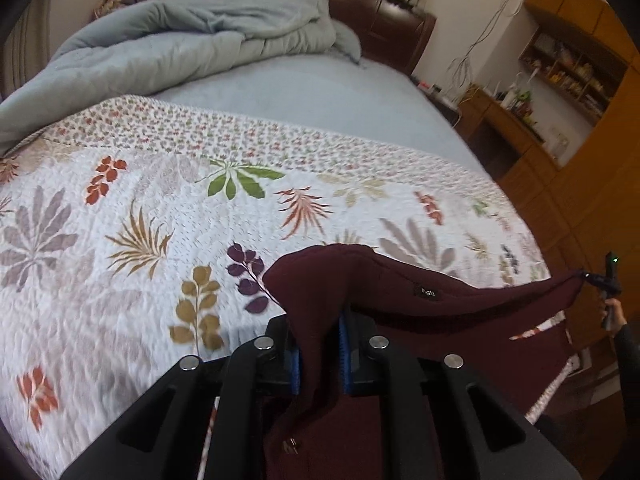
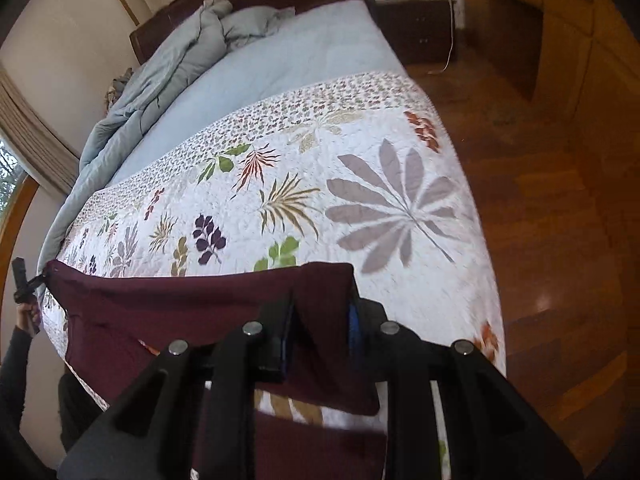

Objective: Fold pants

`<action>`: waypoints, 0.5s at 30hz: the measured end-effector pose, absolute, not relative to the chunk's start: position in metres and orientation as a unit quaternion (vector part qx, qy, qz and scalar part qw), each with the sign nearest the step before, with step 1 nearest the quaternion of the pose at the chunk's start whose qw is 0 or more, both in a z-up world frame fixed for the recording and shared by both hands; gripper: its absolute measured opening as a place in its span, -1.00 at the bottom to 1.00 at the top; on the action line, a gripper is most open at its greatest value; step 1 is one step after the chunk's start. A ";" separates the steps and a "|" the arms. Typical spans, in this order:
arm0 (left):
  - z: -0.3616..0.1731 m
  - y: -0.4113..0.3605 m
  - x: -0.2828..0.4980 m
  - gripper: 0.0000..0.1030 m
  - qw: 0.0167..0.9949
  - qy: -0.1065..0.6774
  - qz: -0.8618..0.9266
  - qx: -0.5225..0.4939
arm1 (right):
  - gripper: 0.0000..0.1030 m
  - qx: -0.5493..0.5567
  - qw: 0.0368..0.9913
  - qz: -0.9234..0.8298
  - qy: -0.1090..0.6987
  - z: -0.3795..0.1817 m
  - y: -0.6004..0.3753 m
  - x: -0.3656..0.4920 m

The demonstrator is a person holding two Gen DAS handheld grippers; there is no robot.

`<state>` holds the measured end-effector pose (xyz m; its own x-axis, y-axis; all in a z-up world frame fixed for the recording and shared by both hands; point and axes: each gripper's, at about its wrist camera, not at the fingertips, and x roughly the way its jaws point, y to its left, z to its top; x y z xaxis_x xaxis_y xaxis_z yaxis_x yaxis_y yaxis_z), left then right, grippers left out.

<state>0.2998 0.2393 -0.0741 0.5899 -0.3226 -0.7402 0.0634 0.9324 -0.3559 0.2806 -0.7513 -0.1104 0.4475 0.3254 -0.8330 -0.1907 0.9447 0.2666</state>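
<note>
Both tools are clenched on the maroon pants (image 1: pixel 420 292): left tool (image 1: pixel 320 356) at 6 o'clock, right tool (image 2: pixel 320 340) likewise, cloth stretched between them above the floral quilt (image 1: pixel 160 200). Uneven tension could let a thin pinch slip and the edge drop.

Both wrist views look steeply down, sharing the floral quilt (image 1: pixel 160 208).

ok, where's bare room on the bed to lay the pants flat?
The leaf-print quilt is bare from the pants up to its small-print border. The blue sheet beyond is bare too. Crowded: the rumpled duvet at the headboard.
</note>
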 end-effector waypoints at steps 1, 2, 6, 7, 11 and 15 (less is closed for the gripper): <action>-0.070 0.238 0.290 -0.73 0.881 0.435 -0.113 -0.149 | -0.57 0.065 0.851 0.150 0.499 -0.110 -0.753 0.270; -0.065 0.236 0.278 -0.73 0.883 0.430 -0.115 -0.147 | -0.57 0.064 0.853 0.146 0.497 -0.112 -0.755 0.258; -0.060 0.227 0.235 -0.74 0.887 0.421 -0.124 -0.144 | -0.55 0.045 0.865 0.128 0.483 -0.120 -0.758 0.210; -0.060 0.225 0.223 -0.74 0.888 0.419 -0.125 -0.141 | -0.54 0.041 0.869 0.123 0.478 -0.123 -0.758 0.198; -0.071 0.225 0.175 -0.74 0.889 0.415 -0.123 -0.150 | -0.52 0.040 0.882 0.108 0.456 -0.137 -0.760 0.145; -0.090 0.223 0.140 -0.74 0.885 0.424 -0.122 -0.149 | -0.48 0.031 0.884 0.090 0.457 -0.158 -0.755 0.100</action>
<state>0.1396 0.2234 -0.0898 0.6106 -0.3418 -0.7144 0.0885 0.9259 -0.3673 0.0995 -0.7546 -0.1578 0.5652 0.1875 -0.8034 -0.1312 0.9819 0.1368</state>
